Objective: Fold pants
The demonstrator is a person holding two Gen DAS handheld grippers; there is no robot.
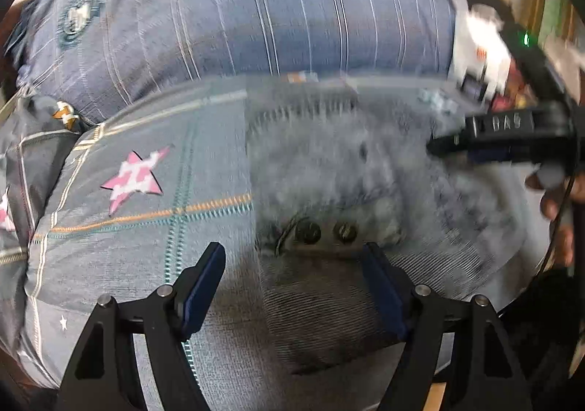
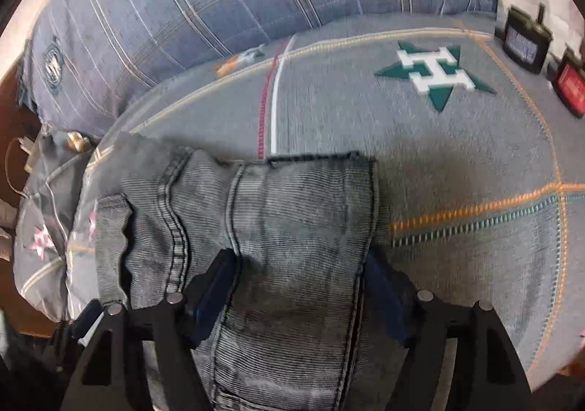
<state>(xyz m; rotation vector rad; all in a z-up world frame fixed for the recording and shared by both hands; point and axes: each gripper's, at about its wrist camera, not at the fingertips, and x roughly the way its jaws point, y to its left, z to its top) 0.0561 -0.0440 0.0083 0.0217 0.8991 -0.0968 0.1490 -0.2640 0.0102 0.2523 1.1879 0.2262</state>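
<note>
Grey-blue denim pants (image 1: 329,191) lie bunched on a grey patterned bedspread (image 1: 146,235); two metal buttons show at the waistband. My left gripper (image 1: 294,253) is open, its jaws spread over the waistband's edge and holding nothing. In the right wrist view a folded section of the pants (image 2: 278,228) runs between the jaws of my right gripper (image 2: 298,264), which stands open around the cloth without pinching it. The right gripper also shows in the left wrist view (image 1: 512,140), at the far right above the pants, held by a hand.
A blue striped pillow (image 1: 256,8) lies along the back of the bed. The bedspread (image 2: 457,155) bears a green star with an H. A white box and small dark devices (image 2: 526,38) stand at the back right. A crumpled grey cover (image 2: 44,228) lies at the left edge.
</note>
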